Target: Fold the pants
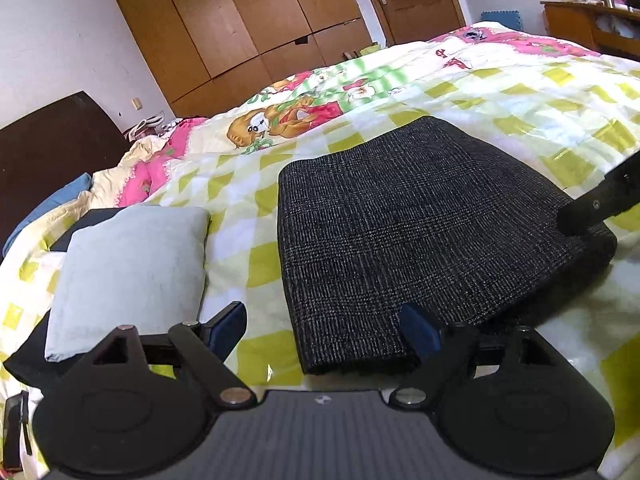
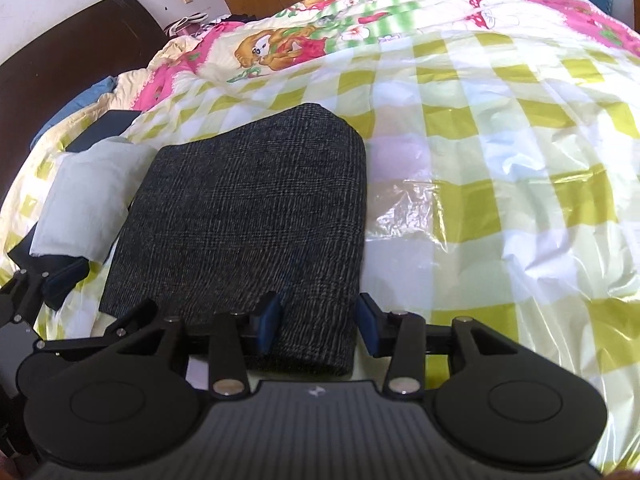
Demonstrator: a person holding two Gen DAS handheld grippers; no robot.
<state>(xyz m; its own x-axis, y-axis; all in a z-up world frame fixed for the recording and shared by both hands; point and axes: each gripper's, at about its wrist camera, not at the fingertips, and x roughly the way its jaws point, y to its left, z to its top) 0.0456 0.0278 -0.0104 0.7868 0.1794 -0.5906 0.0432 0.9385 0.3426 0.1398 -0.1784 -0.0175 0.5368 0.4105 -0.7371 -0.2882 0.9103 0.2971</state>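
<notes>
The pants point(image 1: 420, 232) are dark grey tweed, folded into a thick rectangle that lies flat on the checked bed cover point(image 1: 248, 200). My left gripper point(image 1: 324, 332) hangs open wide at their near left corner, its right finger over the hem and nothing between the pads. In the right wrist view the pants point(image 2: 248, 216) fill the middle. My right gripper point(image 2: 318, 328) stands half open over their near right corner, with fabric between its blue pads and no clear pinch. The tip of the right gripper point(image 1: 580, 216) shows against the pants' right edge.
A pale grey folded cloth point(image 1: 128, 264) lies on a dark blue garment left of the pants. A dark headboard point(image 1: 52, 148) and crumpled bedding sit far left. Shiny yellow-green checked cover point(image 2: 500, 184) stretches right. A wooden wardrobe point(image 1: 240, 20) and door stand behind.
</notes>
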